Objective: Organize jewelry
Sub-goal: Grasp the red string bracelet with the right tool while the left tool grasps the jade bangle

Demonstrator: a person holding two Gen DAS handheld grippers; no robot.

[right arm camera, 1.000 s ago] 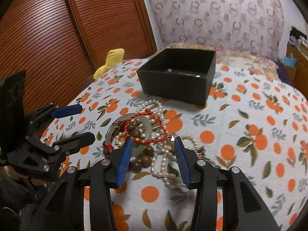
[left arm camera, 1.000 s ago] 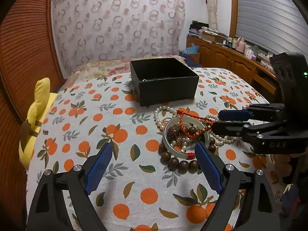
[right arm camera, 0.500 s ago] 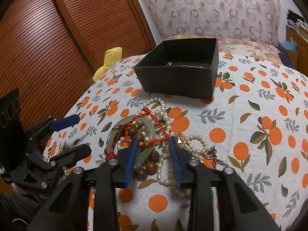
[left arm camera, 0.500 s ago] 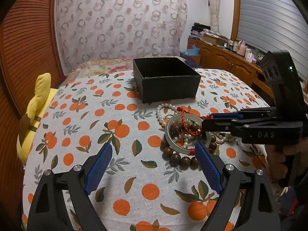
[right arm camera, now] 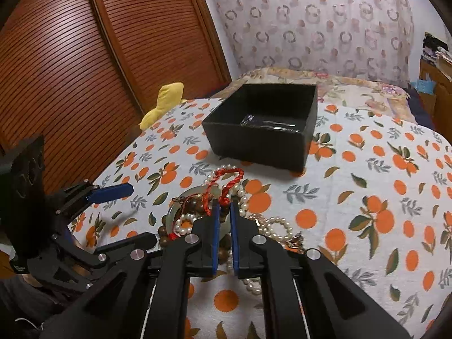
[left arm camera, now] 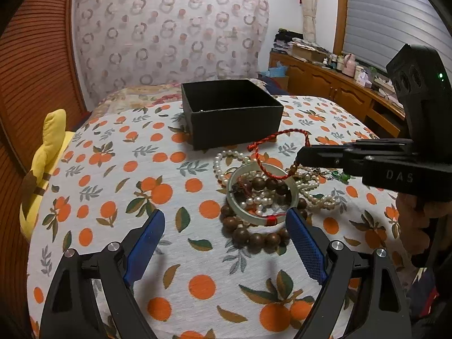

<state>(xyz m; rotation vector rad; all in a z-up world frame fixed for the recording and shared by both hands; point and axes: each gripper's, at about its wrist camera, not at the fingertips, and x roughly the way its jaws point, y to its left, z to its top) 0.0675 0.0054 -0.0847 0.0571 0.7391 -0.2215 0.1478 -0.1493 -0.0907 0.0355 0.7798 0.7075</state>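
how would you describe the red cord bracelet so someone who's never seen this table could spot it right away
Start at the black box on the orange-print tablecloth; just in front of it lies a jewelry heap. The red cord bracelet is the braided loop lifted above that heap, pinched in the right tongs. Its neighbours are pearl strands, brown wooden beads and a pale green bangle; only this is plain red cord.

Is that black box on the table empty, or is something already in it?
Not empty. The right wrist view shows the black box open-topped, with something thin and silvery lying on its floor; what it is cannot be told.

open cloth [left arm camera: 118, 186] left of jewelry pile [left arm camera: 262, 197], black box [left arm camera: 231, 113] blocking behind it
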